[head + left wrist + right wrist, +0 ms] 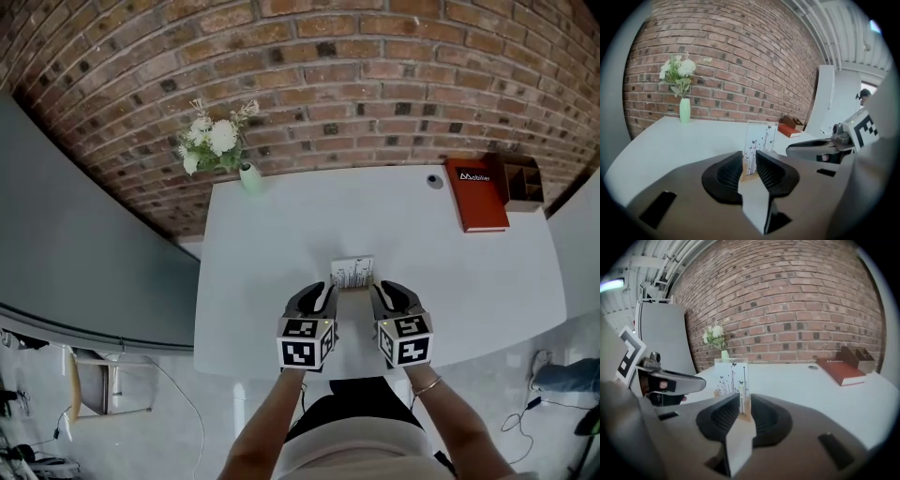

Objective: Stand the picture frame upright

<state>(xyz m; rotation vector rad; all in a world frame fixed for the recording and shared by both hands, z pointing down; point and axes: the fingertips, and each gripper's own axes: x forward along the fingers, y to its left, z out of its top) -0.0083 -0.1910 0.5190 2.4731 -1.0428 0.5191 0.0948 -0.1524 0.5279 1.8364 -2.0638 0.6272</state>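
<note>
The picture frame [352, 272], a white print of stems and butterflies on a wooden base, stands upright near the front of the white table [281, 244]. My left gripper [328, 289] is at its left lower corner. The frame [759, 138] sits between the pads there, and the jaws look slightly parted around it. My right gripper [378, 289] is at the right lower corner, its pads closed on the frame's edge [732, 376]. Each gripper shows in the other's view: the right gripper [820, 149] and the left gripper [670, 380].
A green vase of white flowers [246, 176] stands at the table's back left. A red book [476, 194], a wooden organiser [521, 181] and a small round grommet [434, 180] lie at the back right. Behind is a brick wall [356, 84]. A grey partition [84, 244] is on the left.
</note>
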